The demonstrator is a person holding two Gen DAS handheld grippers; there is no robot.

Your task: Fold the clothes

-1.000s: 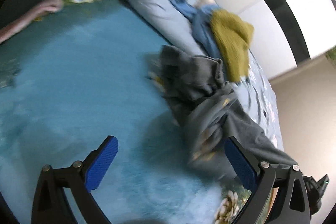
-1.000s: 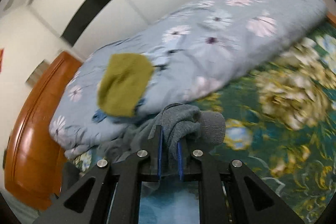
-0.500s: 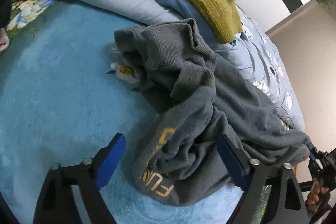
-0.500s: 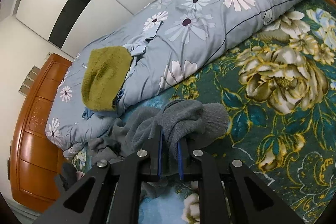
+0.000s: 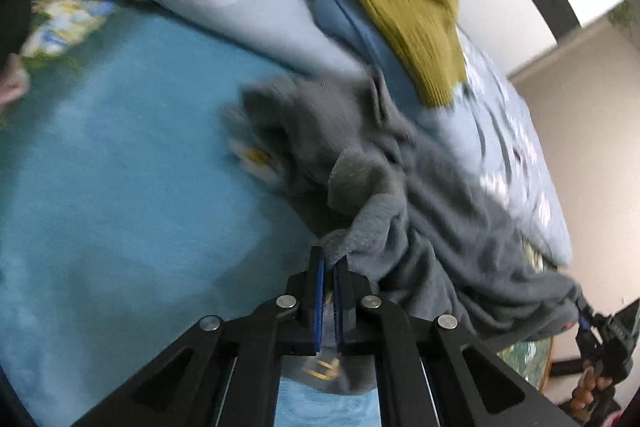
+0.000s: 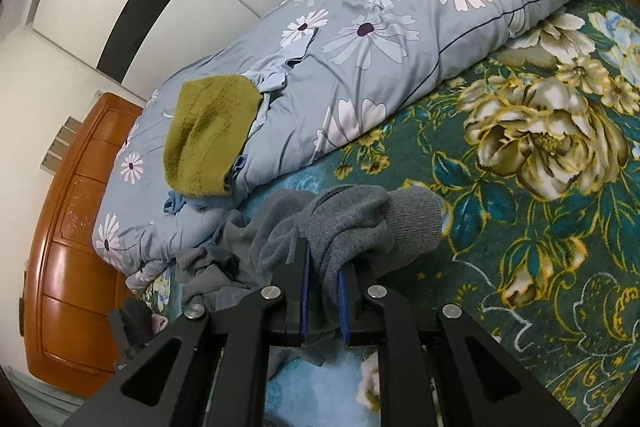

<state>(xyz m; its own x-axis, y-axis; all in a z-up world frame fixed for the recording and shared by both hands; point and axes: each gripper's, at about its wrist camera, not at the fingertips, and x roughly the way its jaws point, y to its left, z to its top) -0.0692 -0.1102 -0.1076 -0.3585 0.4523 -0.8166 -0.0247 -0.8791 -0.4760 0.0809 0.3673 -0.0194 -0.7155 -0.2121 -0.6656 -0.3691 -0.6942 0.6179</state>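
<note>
Both claws pinch the grey sweater [image 5: 400, 195]: left claw [image 5: 329, 279] on an edge at lower centre, right claw [image 6: 323, 281] on a cuff, rest bunched on the bed [image 5: 120, 167], strung toward lower right in left view.

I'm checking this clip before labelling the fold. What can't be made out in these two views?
- Yellow lettering on the grey sweater, left wrist view: hidden behind the left gripper.
- Sweater's overall outline, both views: bunched up, and motion-blurred in the left wrist view.
- Blue garment, right wrist view: mostly covered by the olive knit.
- Right gripper: bunched cloth hides which part it holds.
</note>
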